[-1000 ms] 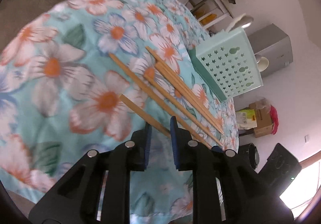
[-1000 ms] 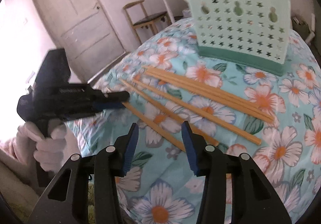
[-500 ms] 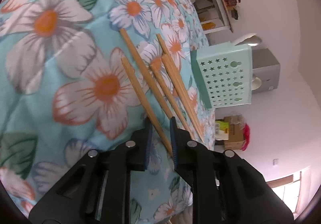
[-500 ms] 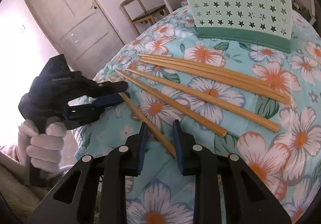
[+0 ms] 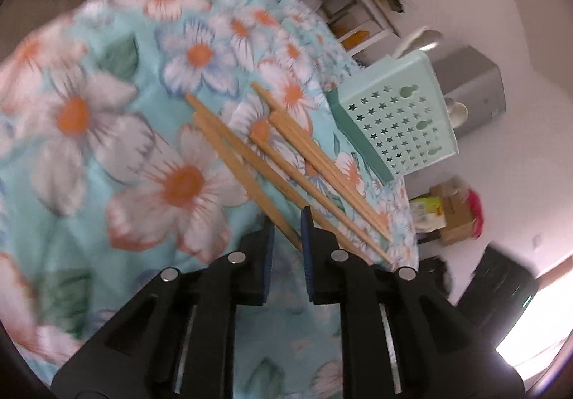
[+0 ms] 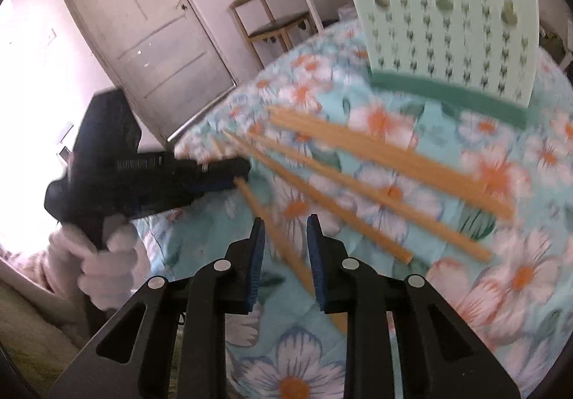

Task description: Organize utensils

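Your mint green plastic basket with star holes stands behind five wooden chopsticks; its inside is hidden. Both narrow hand-held grippers, left and right, hold one chopstick.

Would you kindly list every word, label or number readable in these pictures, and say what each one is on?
No text can be read.
Left tongs: a light line of print on the black body, too blurred to read.
Cardboard boxes on the floor: coloured packaging, any print too small to read.
Utensil holder: only star-shaped cutouts, no lettering.
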The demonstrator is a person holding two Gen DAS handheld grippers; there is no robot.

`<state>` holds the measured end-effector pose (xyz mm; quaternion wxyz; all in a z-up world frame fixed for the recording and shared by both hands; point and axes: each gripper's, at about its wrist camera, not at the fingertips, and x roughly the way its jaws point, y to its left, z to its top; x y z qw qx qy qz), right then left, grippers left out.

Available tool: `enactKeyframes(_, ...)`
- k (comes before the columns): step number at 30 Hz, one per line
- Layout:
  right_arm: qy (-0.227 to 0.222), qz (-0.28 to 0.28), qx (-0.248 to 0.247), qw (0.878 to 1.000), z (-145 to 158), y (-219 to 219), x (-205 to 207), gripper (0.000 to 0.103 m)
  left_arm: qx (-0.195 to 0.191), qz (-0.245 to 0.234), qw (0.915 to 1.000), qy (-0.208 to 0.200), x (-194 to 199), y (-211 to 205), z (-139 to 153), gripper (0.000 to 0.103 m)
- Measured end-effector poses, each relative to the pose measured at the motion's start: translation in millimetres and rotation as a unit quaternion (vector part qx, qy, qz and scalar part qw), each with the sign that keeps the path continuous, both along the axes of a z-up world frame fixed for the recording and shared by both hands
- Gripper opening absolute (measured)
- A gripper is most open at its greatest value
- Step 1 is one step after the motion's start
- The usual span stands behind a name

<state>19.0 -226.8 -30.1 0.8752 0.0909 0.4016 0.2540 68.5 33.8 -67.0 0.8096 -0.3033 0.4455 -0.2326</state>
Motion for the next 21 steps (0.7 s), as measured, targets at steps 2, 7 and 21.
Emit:
enactKeyframes(2,-0.008,0.004,-0.004,1.0,10.0,3.5,7.5,0.024,0.014,0.0,0.9996,-0.023,-4.3,8.3,3.9,0.015)
enactKeyframes(7,-0.028,0.061,-0.067,0.996,26.0,54.1,43.0,0.024,0.032,0.007,0.9976,-0.061,-16.0,34.0,7.6,0.017)
enactKeyframes(21,-0.017,0.228,-0.246,0.942,-12.7,181.8,112.5,0.018,0.018,0.027,0.9973,-0.066,-21.0,68.7,3.9,0.017)
